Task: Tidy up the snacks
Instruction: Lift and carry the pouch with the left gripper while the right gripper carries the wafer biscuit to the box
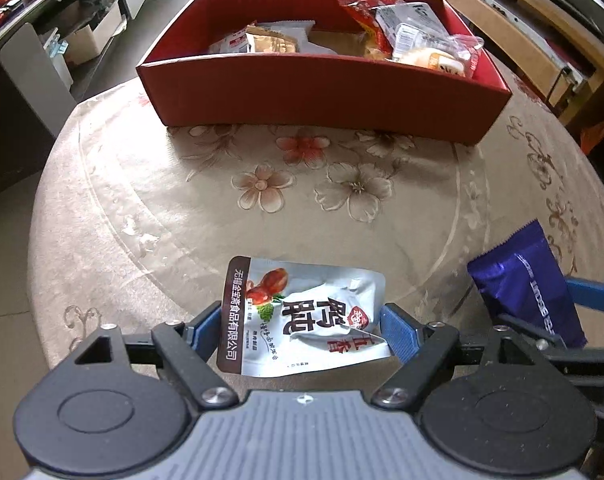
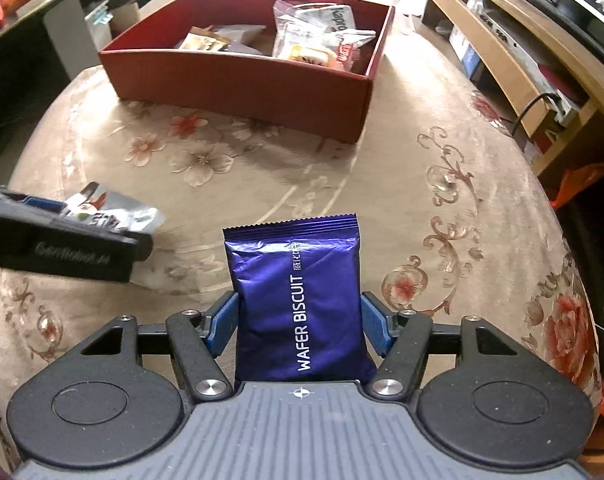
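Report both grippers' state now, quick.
Left gripper: closed on the white snack pouch.
Right gripper: closed on the purple wafer biscuit pack.

Between the left gripper's (image 1: 302, 330) fingers sits the meat pouch (image 1: 302, 316), above the table (image 1: 141, 208). Ahead of it, at the table's far side, stands the box (image 1: 322, 96), snack packets (image 1: 414, 36) piled inside toward its right end. To this gripper's right, the right gripper (image 2: 299, 326) has the wafer biscuit pack (image 2: 297, 296) between its fingers, box ahead and slightly left.
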A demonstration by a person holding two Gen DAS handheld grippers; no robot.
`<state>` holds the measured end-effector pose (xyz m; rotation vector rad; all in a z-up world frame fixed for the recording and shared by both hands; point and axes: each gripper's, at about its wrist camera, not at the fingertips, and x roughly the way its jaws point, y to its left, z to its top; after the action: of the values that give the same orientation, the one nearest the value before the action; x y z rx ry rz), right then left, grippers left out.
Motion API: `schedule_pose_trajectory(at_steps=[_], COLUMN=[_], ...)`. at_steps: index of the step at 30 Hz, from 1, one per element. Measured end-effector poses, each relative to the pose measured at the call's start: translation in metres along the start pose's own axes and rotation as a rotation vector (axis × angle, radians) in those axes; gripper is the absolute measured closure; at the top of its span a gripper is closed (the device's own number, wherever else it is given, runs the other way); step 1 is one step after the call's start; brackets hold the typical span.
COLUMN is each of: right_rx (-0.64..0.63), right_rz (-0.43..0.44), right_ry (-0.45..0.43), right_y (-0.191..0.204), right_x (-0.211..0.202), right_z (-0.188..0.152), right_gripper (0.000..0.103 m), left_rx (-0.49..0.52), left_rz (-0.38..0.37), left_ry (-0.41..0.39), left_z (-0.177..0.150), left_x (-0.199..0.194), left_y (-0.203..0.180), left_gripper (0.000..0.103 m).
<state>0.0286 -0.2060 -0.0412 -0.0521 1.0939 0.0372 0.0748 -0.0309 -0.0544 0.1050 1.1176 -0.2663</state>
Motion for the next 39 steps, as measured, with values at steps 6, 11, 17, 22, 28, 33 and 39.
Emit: schedule_pose_trajectory(at_steps=[6,11,17,22,28,33,39], right_rx=[-0.010,-0.035,-0.044,-0.053,-0.042,-0.043,-0.053], right_rz=[-0.001,-0.013,-0.018,-0.013,0.001,0.019,0.011], right_ry=[0.012,0.035,0.051,0.059,0.070,0.071,0.063], right_y=[0.005,0.009,0.009,0.009,0.004,0.004,0.008], right_x=[0.007,0.016,0.021,0.026,0.029,0.027,0.023], right_z=[0.004,0.005,0.005,0.004,0.005,0.005,0.004], right_gripper=[0.032,0.032,0.031,0.028,0.022,0.028,0.032], left_rx=[0.033,0.056,0.083,0.092,0.101,0.105,0.105], left_rz=[0.014,0.022,0.038,0.036,0.039,0.029,0.022], left_ry=[-0.002,-0.005,0.000,0.004,0.003,0.005,-0.005], left_z=[-0.006,-0.009,-0.008,-0.010,-0.011,-0.011,-0.011], left_x=[0.000,0.001,0.003,0.006,0.006,0.006,0.002], left_y=[-0.003,-0.003,-0.004,-0.002,-0.003,-0.003,-0.004], left_gripper=[0.021,0.021,0.021,0.020,0.019,0.020,0.021])
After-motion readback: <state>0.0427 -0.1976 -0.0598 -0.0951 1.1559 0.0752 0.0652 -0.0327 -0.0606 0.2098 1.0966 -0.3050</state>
